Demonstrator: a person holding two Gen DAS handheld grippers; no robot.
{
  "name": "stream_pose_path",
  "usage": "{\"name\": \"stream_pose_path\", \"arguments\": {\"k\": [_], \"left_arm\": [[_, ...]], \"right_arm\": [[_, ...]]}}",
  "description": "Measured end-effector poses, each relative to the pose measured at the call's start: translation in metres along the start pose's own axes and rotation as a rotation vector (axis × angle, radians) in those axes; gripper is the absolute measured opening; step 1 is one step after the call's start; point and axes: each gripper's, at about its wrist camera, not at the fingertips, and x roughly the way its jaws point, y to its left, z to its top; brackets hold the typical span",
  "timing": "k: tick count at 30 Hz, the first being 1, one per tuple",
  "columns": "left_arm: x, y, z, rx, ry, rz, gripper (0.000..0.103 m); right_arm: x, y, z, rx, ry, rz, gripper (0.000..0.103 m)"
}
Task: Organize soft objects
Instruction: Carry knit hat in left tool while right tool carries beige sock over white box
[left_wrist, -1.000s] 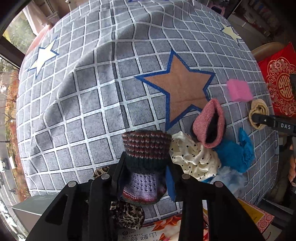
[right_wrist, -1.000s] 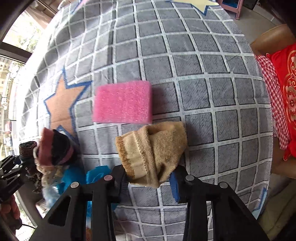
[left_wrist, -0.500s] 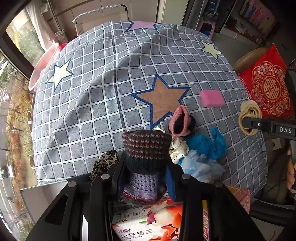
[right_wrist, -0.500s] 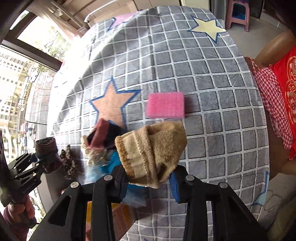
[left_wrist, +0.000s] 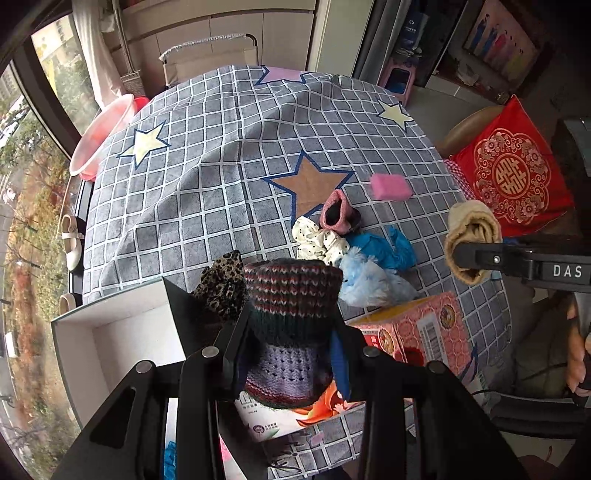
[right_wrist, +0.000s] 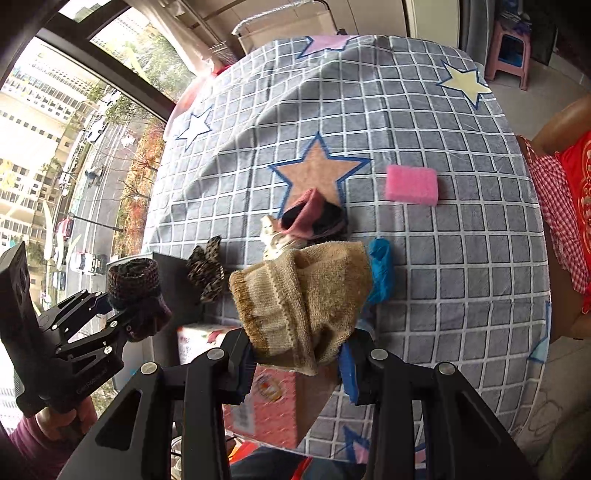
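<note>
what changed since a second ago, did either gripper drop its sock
No drop. Both grippers rose away from the tablecloth, so the view widened to the boxes at the near edge. The left gripper stays shut on the striped knit sock, the right gripper on the tan sock. The pink sponge and the pile stayed put.

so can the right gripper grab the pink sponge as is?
Probably not yet: the right gripper is shut on the tan sock, so its jaws are full. The pink sponge lies alone on the cloth with nothing on it.
</note>
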Motion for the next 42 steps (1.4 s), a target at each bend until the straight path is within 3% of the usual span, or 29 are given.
{"name": "stream_pose_path", "arguments": {"k": [17,42], "left_arm": [[-0.040,0.051,-0.089,-0.119,-0.022,-0.003,0.040],[-0.062,0.138,-0.167,-0.374,-0.050,0.069,0.040]], "right_arm": [[0.000,0.081,-0.062,-0.070,0.036,-0.016,0.039],[0.048,0.214,-0.083,-0.356,0.152,0.014,0.039]]}}
